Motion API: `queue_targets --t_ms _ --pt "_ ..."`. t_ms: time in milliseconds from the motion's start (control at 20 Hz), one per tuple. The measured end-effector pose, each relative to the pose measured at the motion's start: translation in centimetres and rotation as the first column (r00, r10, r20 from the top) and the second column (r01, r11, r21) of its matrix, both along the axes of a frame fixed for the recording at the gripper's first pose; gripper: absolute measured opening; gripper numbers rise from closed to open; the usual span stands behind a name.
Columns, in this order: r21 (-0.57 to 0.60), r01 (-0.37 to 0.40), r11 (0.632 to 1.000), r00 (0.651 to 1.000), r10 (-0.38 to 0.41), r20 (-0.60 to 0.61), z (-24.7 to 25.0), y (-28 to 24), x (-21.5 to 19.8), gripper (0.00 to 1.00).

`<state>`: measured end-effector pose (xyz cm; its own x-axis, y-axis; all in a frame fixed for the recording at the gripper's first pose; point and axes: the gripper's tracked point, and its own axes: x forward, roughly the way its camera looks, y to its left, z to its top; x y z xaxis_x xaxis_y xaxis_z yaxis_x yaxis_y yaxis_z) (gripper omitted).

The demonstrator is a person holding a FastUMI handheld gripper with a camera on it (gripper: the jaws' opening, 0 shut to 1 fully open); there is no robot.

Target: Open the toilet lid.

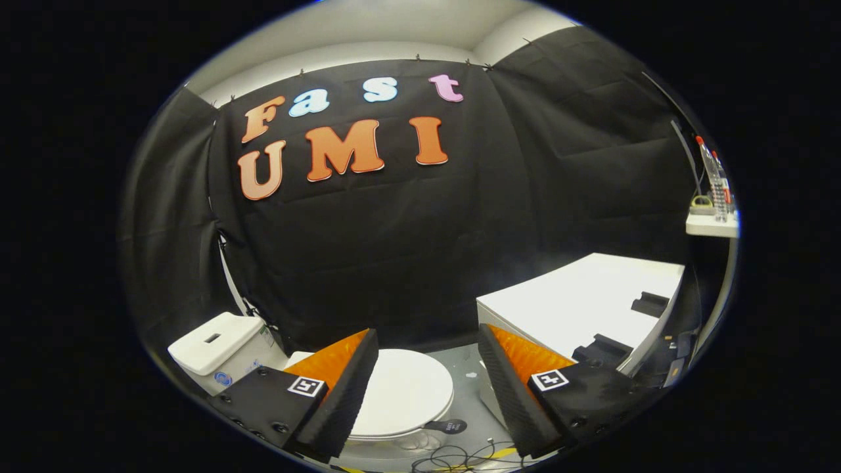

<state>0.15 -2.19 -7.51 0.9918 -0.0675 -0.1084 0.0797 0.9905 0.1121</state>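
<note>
I'm well above the toilet, looking down past the fingers. The glossy white oval toilet lid (407,391) is down flat on the seat, so the task isn't started. It sits below and beyond the gripper (427,348), showing in the gap between the two fingers, with the left finger covering part of its near-left side. The boxy white cistern (220,345) with a slot on top is to its left against the black cloth wall.

Plan for the approach, my judgement: come down and forward to the lid's front edge, the end away from the cistern, since the hinge should be at the cistern end. Get one fingertip under the lip or pinch the rim lightly, then lift in an arc about the hinge, not straight up. The glossy plastic will probably be slippery, so go slowly.

Watch the loose black cables (453,456) on the grey floor by the bowl, and the white table (578,302) close on the right when swinging.

Claw: fingers spread wide, nothing between them, touching nothing. I may narrow them before reaching the lip.
</note>
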Motion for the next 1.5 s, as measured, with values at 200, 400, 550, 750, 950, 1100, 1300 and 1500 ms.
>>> queue_targets --t_ms 200,400,550,750,950,1100,1300,1500 --pt "0.135 0.053 0.989 0.998 -0.049 -0.037 -2.8 -1.7 1.0 0.98" --pt "0.242 0.122 0.963 0.991 -0.103 -0.088 -7.1 -3.6 1.7 0.99" --pt "0.27 0.165 0.949 0.981 -0.128 -0.149 -11.3 -4.3 1.8 0.99" --pt "0.377 0.238 0.895 0.962 -0.164 -0.217 -16.1 -5.4 2.3 0.99" --pt "0.469 0.327 0.82 0.93 -0.189 -0.316 -21.7 -6.5 0.9 0.99" --pt "0.521 0.369 0.77 0.899 -0.152 -0.411 -25.4 -6.4 0.3 0.99" --pt "0.594 0.413 0.69 0.865 -0.093 -0.493 -28.6 -6.1 -0.1 0.99" --pt "0.661 0.447 0.602 0.839 -0.027 -0.543 -31.5 -4.9 0.2 0.97"
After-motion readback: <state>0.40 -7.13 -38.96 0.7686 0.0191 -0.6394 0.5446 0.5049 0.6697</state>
